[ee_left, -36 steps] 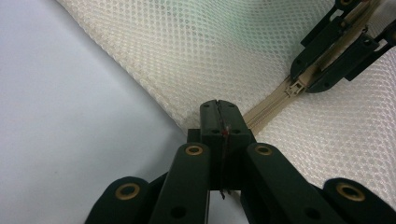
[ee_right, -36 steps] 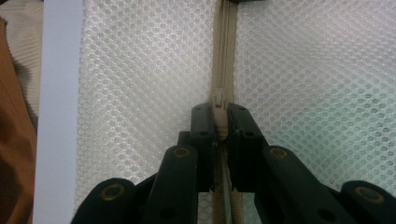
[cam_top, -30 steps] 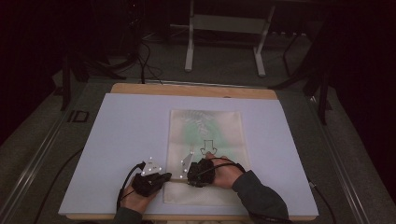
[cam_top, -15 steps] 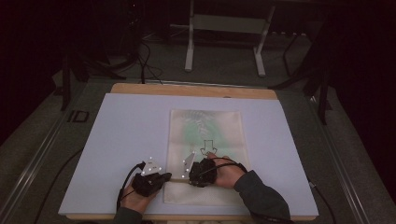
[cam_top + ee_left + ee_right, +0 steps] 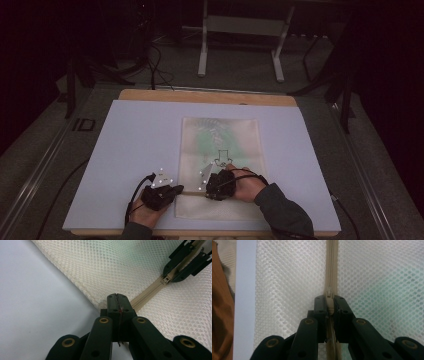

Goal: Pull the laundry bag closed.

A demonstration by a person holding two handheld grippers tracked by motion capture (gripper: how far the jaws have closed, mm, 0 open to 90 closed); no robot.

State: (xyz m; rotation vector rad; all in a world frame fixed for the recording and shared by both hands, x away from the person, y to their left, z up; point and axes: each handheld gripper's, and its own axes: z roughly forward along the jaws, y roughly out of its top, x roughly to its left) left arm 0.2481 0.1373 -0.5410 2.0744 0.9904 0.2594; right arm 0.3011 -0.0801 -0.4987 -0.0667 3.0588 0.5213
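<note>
You have the left gripper (image 5: 117,300) clamped on the mesh bag's (image 5: 120,267) zipper end, right gripper (image 5: 329,305) pinching the zipper pull (image 5: 329,300); most of the zipper's run remains.

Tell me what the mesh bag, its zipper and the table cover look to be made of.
Mesh bag: cream synthetic netting, apparently; honeycomb holes, slight sheen.
Zipper: beige, plastic-looking slider on woven tape; matte.
Table cover: smooth, matte pale sheet, possibly foam board or plastic; unclear.
</note>
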